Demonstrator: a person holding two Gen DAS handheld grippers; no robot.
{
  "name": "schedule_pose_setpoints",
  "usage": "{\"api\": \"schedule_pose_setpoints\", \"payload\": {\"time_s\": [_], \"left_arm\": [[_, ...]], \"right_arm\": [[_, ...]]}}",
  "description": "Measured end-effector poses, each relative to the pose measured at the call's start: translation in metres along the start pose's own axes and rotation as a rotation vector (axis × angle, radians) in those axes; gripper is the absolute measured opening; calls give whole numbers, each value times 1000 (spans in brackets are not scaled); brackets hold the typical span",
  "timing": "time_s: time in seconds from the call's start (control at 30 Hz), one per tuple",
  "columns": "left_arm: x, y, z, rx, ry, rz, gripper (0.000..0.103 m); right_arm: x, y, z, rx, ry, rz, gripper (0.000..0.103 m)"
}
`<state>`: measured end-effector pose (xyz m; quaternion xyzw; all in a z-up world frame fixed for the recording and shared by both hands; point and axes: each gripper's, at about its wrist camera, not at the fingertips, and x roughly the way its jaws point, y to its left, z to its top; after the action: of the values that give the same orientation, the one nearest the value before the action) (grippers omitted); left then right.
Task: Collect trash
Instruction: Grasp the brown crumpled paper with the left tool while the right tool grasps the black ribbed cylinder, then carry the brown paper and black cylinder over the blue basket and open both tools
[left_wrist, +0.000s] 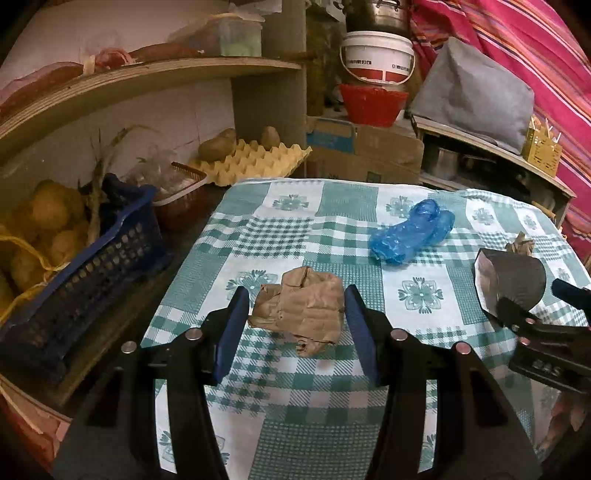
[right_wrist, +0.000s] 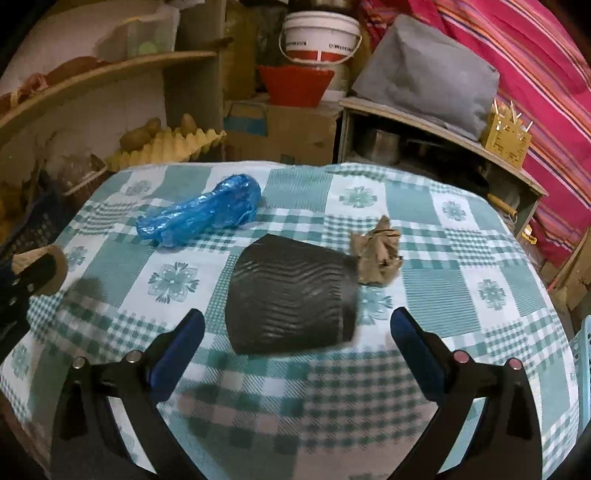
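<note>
Blue crate (left_wrist: 110, 236) holds potatoes (left_wrist: 48, 218); grippers gape.

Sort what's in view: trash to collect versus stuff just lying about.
Trash: brown paper, blue bag, black cup, paper wad.
Lying about: egg tray, potatoes, blue crate, white bucket, red basket.
</note>
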<state>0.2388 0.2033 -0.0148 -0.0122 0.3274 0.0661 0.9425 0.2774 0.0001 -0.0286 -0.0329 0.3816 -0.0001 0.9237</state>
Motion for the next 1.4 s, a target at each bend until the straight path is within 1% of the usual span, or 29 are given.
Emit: {"api": "schedule_pose_setpoints", "payload": {"time_s": [0.13,0.2,0.27,0.3,0.33,0.37,0.5,0.6,0.73,0.83,0.93,1.0,1.1,1.27,1.4], "left_arm": [[2,0,0,3,2,5,52],[2,-1,1,5,3,9,52],[3,-3,1,6,5,10,52],[3,-5,2,9,6,12,52],[3,-6,2,12,7,14,52],[3,-10,2,17,7,13,52],[2,-20,4,27,6,6,52],[0,-29,7,22,5,-6,52],[-8,-52,13,22,-13,-45,52],[-15,-83,15,72,-30,-67,52],[-24,-119,17,117,-48,-100,52],[-32,-147,19,133,-57,-143,52],[-41,-188,19,153,-64,-205,52],[-60,-256,13,201,-77,-287,52],[-73,-298,6,215,-77,-345,52]], "right_arm": [[13,1,3,-15,28,-26,98],[13,1,2,-35,20,-42,97],[12,0,2,-46,9,-38,96],[12,0,2,-51,7,-19,89],[12,-2,2,-51,12,-4,80],[14,-3,2,-49,20,10,74],[11,-13,0,-34,1,51,73],[0,-26,-1,-29,-8,74,73],[-27,-68,-4,8,-41,103,73],[-45,-109,-10,39,-64,96,73],[-67,-154,-17,50,-104,52,73],[-81,-181,-21,59,-122,22,73],[-104,-234,-32,95,-143,-30,73],[-123,-306,-56,171,-157,-101,73],[-128,-357,-75,238,-157,-136,73]]}}
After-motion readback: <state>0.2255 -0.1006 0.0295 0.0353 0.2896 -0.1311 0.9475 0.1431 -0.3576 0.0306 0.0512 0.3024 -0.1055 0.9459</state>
